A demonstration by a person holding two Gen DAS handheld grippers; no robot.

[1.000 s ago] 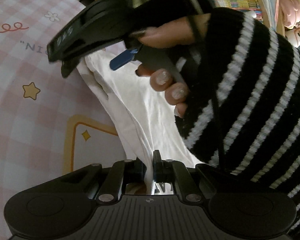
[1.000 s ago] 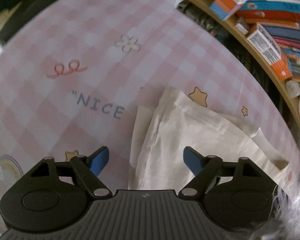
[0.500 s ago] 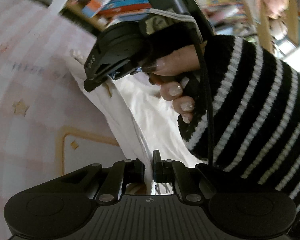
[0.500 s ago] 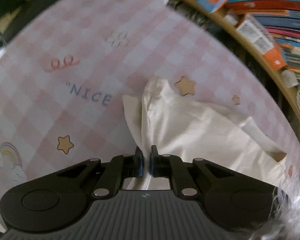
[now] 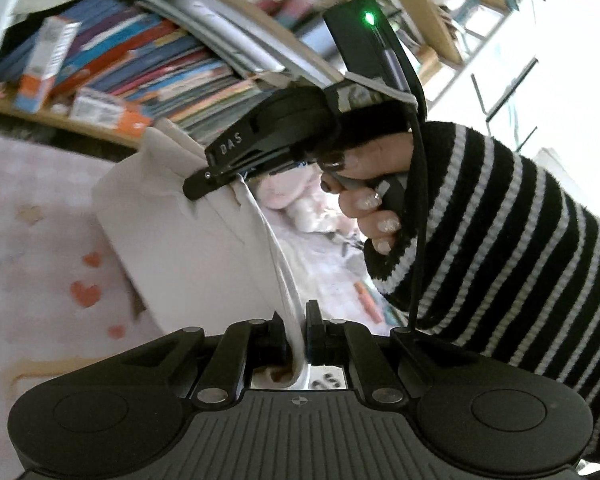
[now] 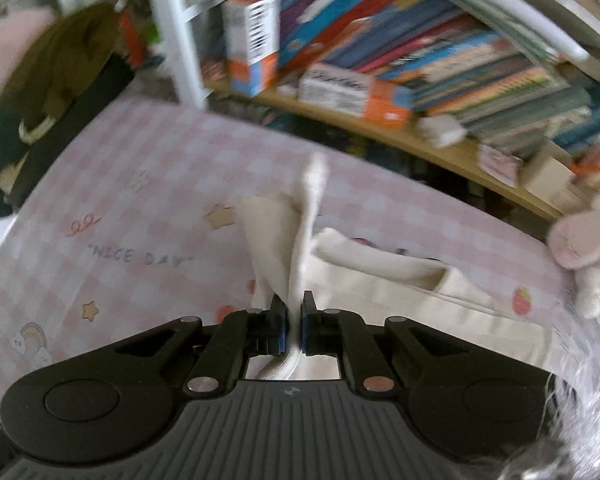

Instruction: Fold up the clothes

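Note:
A cream white garment point(image 5: 188, 240) hangs lifted above the pink checked cloth point(image 5: 28, 216). My left gripper point(image 5: 296, 320) is shut on one edge of it. The right gripper point(image 5: 236, 172), held by a hand in a black and white striped sleeve point(image 5: 500, 240), pinches the same edge further along. In the right wrist view my right gripper point(image 6: 294, 312) is shut on a raised fold of the garment point(image 6: 300, 232). The rest of the fabric point(image 6: 400, 292) lies spread on the cloth to the right.
A wooden shelf point(image 6: 380, 120) packed with books runs along the far side. A pink plush toy point(image 6: 580, 248) lies at the right end of the cloth. Dark clothing point(image 6: 40, 92) sits at the far left. "NICE DAY" is printed on the checked cloth point(image 6: 140, 256).
My right gripper went from open to shut on the garment's edge. Both grippers then rose, lifting the fabric off the cloth and tilting the views up toward the bookshelf.

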